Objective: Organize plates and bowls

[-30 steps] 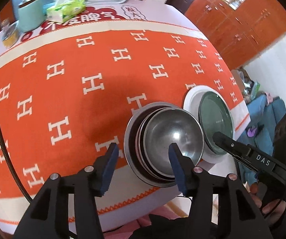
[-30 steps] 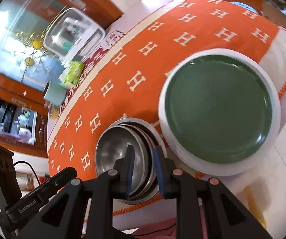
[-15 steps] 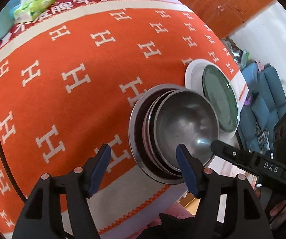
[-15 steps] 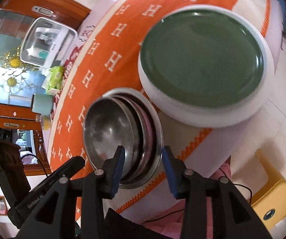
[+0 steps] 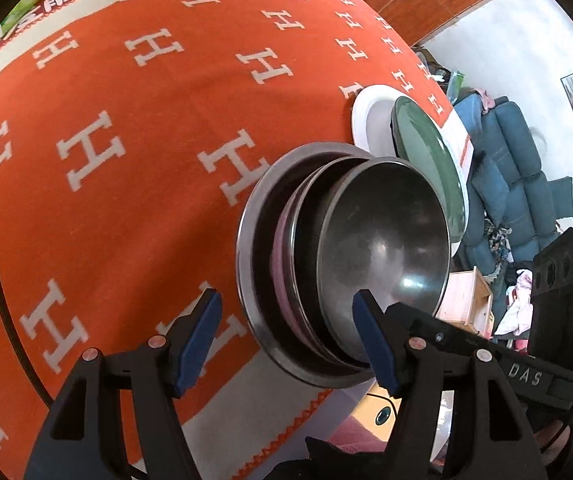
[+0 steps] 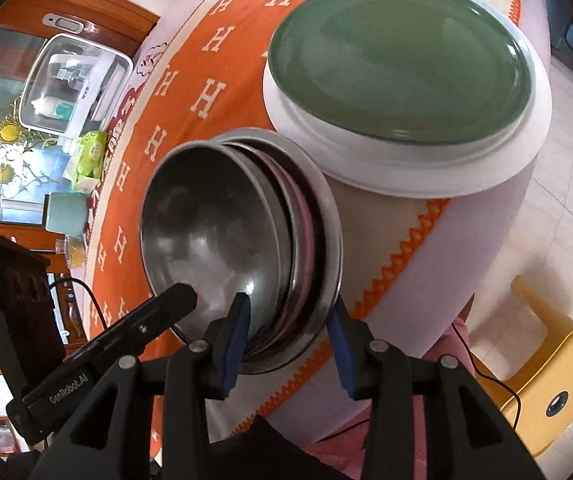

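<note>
A stack of nested steel bowls [image 5: 382, 248], with a pink one among them, sits at the near edge of the table [image 5: 106, 208] with its orange H-patterned cloth. My left gripper [image 5: 286, 336] is open, one pad outside the stack on the cloth and the other over the top bowl. In the right wrist view the stack [image 6: 214, 232] has its near rims between the fingers of my right gripper [image 6: 288, 340], which is open and astride them. A green plate [image 6: 398, 60] lies on a white plate [image 6: 406, 168] just right of the bowls.
At the table's far side stand a green tissue pack [image 6: 90, 152], a teal container [image 6: 64, 216] and a white plastic box [image 6: 74, 80]. A yellow stool [image 6: 546, 380] is on the floor below the table edge. A blue sofa [image 5: 518, 160] lies beyond.
Both grippers have come down and closer to the bowl stack, and both have opened wider. The stack's near rims now lie between the fingers of each.
</note>
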Demonstrator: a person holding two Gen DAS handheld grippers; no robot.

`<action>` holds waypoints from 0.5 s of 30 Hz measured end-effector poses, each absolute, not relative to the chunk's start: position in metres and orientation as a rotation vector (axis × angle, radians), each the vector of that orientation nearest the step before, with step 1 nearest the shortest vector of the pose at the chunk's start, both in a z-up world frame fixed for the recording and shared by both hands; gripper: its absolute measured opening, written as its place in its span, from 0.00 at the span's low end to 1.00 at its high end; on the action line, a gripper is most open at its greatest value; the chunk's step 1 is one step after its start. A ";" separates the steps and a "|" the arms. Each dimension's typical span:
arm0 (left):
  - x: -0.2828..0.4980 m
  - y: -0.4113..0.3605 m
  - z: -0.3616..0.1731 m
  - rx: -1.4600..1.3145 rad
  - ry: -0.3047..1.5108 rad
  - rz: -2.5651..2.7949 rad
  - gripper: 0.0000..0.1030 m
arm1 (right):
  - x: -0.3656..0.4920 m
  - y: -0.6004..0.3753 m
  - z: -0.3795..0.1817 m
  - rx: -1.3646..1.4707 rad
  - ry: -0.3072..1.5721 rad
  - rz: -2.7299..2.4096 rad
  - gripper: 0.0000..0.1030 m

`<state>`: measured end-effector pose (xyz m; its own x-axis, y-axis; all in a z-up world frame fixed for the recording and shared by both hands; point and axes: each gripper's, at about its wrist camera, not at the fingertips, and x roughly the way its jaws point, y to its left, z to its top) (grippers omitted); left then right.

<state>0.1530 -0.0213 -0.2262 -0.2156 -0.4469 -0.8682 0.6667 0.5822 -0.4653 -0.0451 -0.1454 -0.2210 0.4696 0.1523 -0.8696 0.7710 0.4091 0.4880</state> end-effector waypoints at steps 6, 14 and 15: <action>0.154 -0.028 -0.230 0.185 1.488 -1.048 0.62 | -0.042 -0.147 -0.223 1.099 1.052 -0.529 0.38; 0.158 -0.023 -0.233 0.159 1.519 -1.057 0.54 | -0.040 -0.153 -0.222 1.089 1.039 -0.585 0.35; 0.158 -0.022 -0.233 0.157 1.519 -1.057 0.54 | -0.040 -0.154 -0.222 1.091 1.040 -0.587 0.34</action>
